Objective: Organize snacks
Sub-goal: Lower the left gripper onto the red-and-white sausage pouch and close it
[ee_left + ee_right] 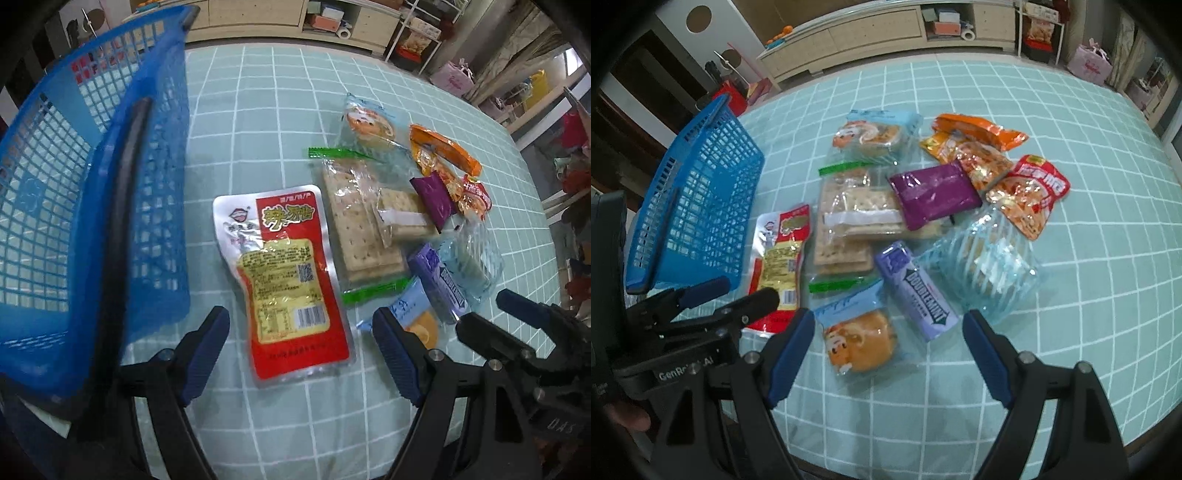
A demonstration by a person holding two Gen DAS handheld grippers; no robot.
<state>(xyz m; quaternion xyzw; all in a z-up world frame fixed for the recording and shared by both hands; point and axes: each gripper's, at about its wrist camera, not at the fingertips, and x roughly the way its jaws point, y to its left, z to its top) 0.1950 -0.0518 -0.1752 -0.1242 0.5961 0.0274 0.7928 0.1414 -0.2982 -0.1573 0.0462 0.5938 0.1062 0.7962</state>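
A: Starting from the left, what is there?

B: The blue basket [92, 192] stands at the left on the table [258, 110] with the pale green checked cloth. It looks empty, and a black handle lies along its rim. Just right of it lies the red and silver pouch [291, 288], flat on the cloth.

A: And how is the left gripper [301, 354] posed?

B: It points steeply down over that pouch. Its jaws are spread apart, one blue pad on each side of the pouch's lower end, and they do not press it. Nothing is pinched.

A: What comes next to the right?

B: The cracker pack with green ends [846, 221], then the purple packet [934, 195] partly on top of it. In front are the bun with the cartoon wrapper [860, 339] and the lilac gum pack [919, 291], which touch each other. Farther right is the clear ribbed blue bag [986, 266], and behind it the orange packets [975, 140] and the red and orange one [1030, 192]. A second cartoon bun [875, 136] lies at the back.

A: And the right gripper [888, 343]?

B: It also tilts steeply downward, above the near bun and the gum pack. Its jaws stand wide, holding nothing. At the left of its view a hand [628, 417] shows under the other gripper's body.
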